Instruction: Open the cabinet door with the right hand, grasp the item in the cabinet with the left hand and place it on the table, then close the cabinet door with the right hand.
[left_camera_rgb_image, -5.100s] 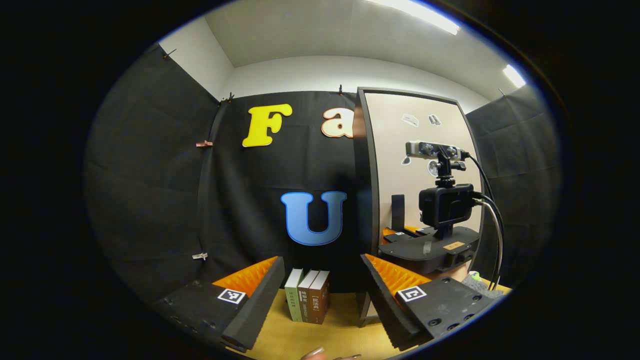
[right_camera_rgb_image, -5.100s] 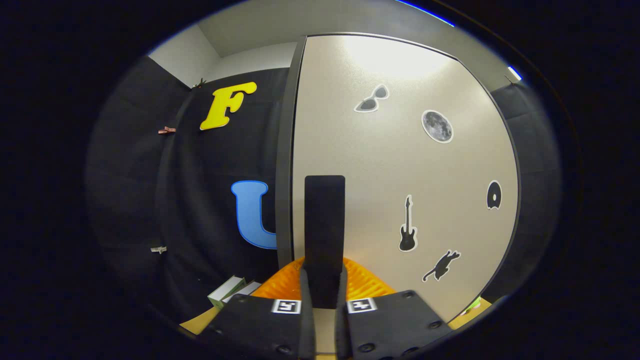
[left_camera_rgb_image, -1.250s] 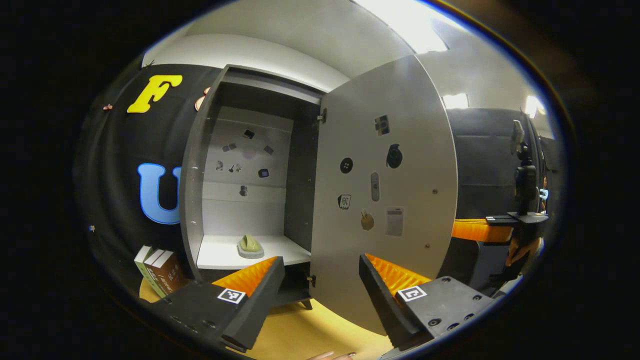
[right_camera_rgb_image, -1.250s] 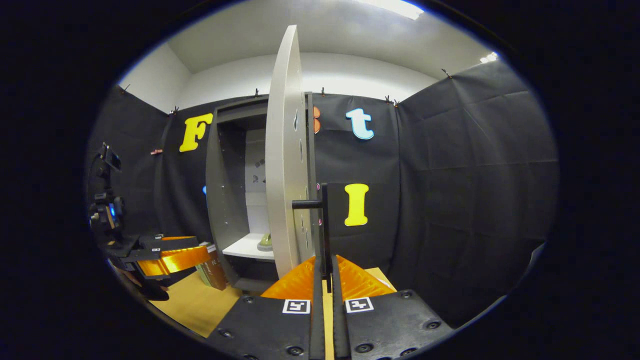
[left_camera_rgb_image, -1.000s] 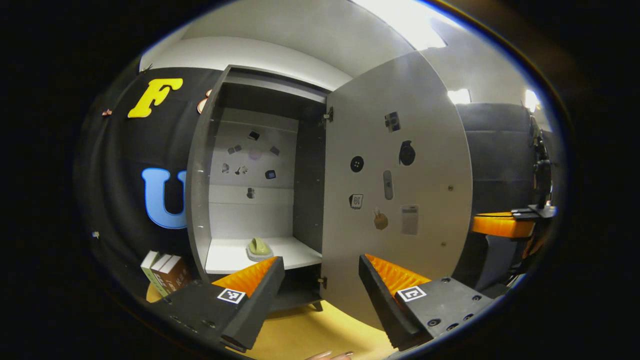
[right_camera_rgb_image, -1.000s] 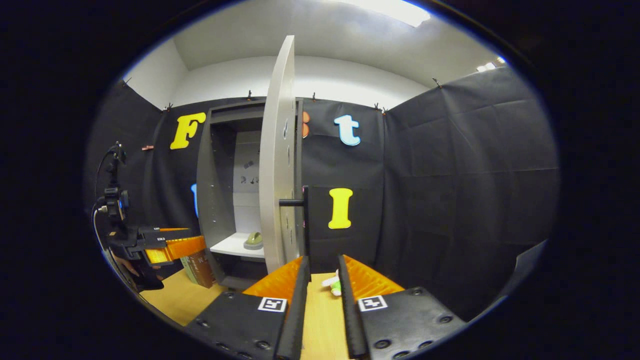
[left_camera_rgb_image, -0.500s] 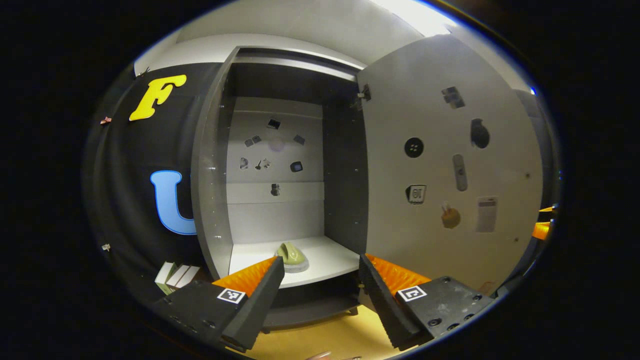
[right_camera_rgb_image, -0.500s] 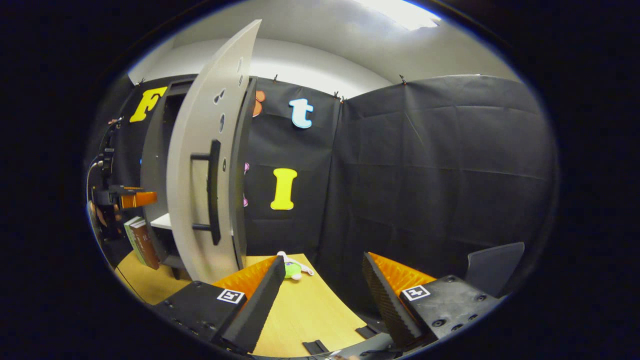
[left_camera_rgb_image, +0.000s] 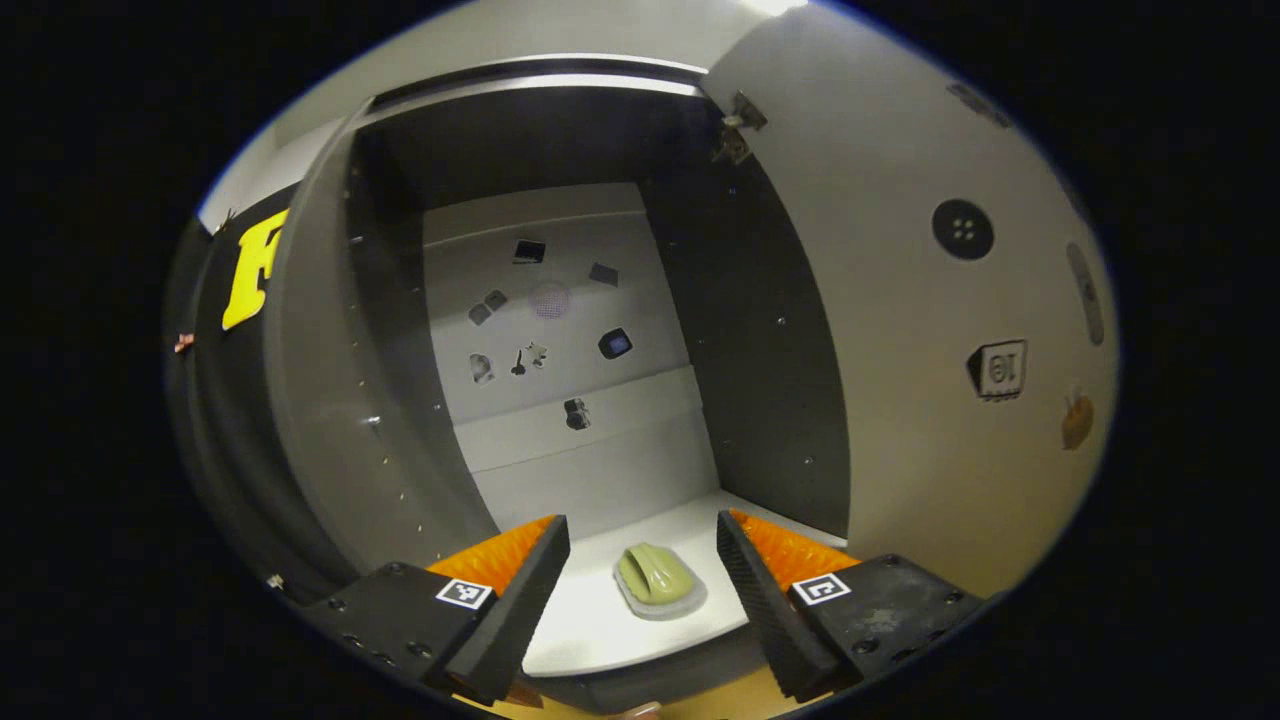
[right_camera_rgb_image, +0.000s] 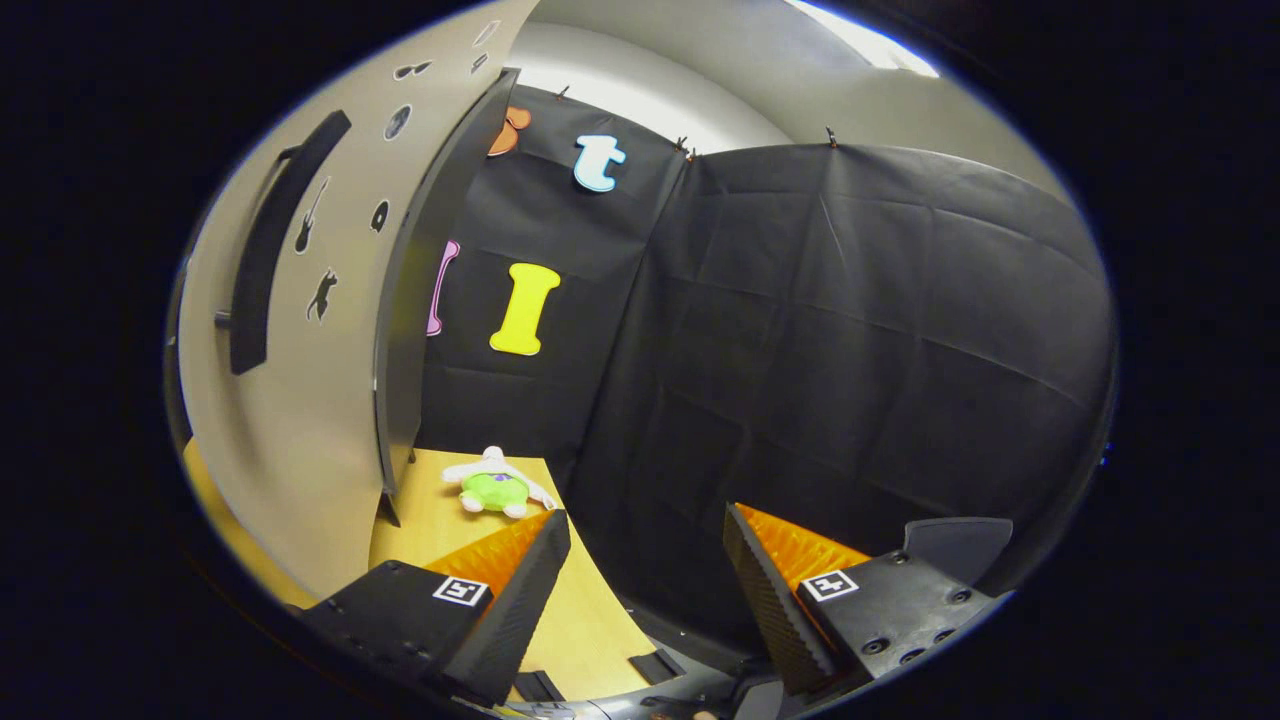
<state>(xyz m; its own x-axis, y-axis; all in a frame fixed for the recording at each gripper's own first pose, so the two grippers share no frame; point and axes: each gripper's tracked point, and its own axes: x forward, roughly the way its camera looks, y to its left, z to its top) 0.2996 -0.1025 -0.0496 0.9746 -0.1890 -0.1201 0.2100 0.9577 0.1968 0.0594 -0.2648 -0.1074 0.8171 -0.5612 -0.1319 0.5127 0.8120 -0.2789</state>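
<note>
In the left gripper view, the left gripper (left_camera_rgb_image: 634, 565) was held in front of an open cabinet (left_camera_rgb_image: 330, 400), its two fingers spread wide apart and nothing held between them. A small green item (left_camera_rgb_image: 655, 575) on a pale base was seen on the cabinet's white shelf (left_camera_rgb_image: 590, 630), near the shelf's front edge and about midway between its left and right sides. The item was framed in the gap between the fingers but was touched by neither. Whether the fingertips had crossed the shelf's front edge could not be told. Small stickers (left_camera_rgb_image: 545, 300) were scattered over the cabinet's pale back wall. The cabinet door (left_camera_rgb_image: 930, 400) was swung fully open to the right of the view, and more stickers were carried on its inner face.

In the right gripper view, the right gripper (right_camera_rgb_image: 640, 560) was also held with its fingers wide apart and empty, well clear of the door. The cabinet door (right_camera_rgb_image: 300, 400) was seen from its outer side at the left of the view, with a long dark handle (right_camera_rgb_image: 265, 260) untouched and dark silhouette stickers beside it. A green plush toy (right_camera_rgb_image: 495, 490) was lying on the wooden table (right_camera_rgb_image: 590, 620), near the table's back edge and close to the door's lower corner. Black cloth was hung as the wall behind the table.
</note>
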